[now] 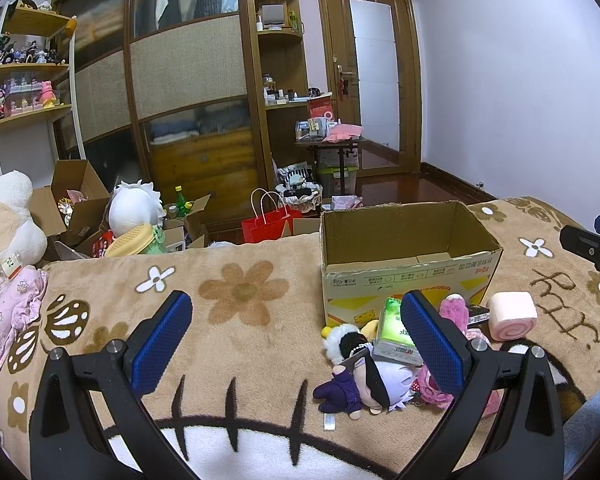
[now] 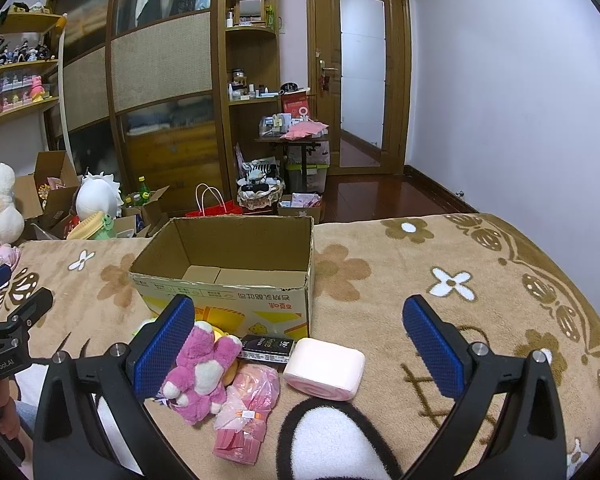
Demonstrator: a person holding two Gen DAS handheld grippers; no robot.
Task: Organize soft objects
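Observation:
An open, empty cardboard box stands on the flowered blanket. In front of it lies a heap of soft things: a purple-dressed doll, a green tissue pack, a pink plush bear, a pink plastic-wrapped bundle, a pink swirl-roll cushion and a small black packet. My left gripper is open above the blanket, left of the heap, holding nothing. My right gripper is open over the cushion and bear, empty.
The brown blanket covers the bed. A white flower plush and pink cloth lie at its left edge. Beyond the bed stand open cartons, a red bag, a wardrobe and a door.

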